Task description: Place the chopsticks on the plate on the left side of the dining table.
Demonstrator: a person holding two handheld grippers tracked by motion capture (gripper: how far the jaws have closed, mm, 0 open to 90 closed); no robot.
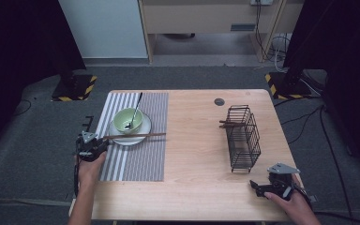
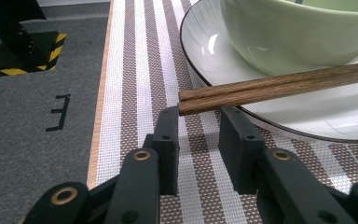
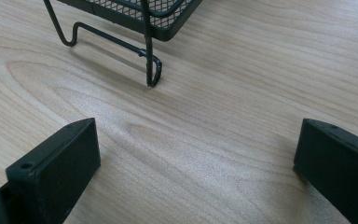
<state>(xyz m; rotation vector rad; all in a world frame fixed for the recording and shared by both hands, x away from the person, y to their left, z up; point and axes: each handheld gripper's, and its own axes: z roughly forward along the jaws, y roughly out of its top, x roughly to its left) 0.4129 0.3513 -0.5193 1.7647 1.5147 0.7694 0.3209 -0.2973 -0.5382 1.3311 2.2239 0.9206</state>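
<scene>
A pair of brown chopsticks [image 1: 136, 136] lies across the near rim of a white plate [image 1: 140, 130] that holds a green bowl [image 1: 126, 121] with a spoon [image 1: 136, 107] in it. My left gripper [image 1: 102, 144] sits at the chopsticks' left end. In the left gripper view the chopsticks [image 2: 284, 84] end just over the tips of my left gripper [image 2: 199, 119], whose jaws stand narrowly apart with the pads not pressing on them. My right gripper [image 1: 258, 187] rests on the table's near right, jaws wide apart [image 3: 196, 140] over bare wood.
The plate stands on a striped placemat [image 1: 136, 161] on the wooden table [image 1: 197, 187]. A black wire rack [image 1: 243, 136] with dark sticks poking out stands right of centre; its foot [image 3: 150, 65] is just ahead of the right gripper. The table's left edge is beside the left hand.
</scene>
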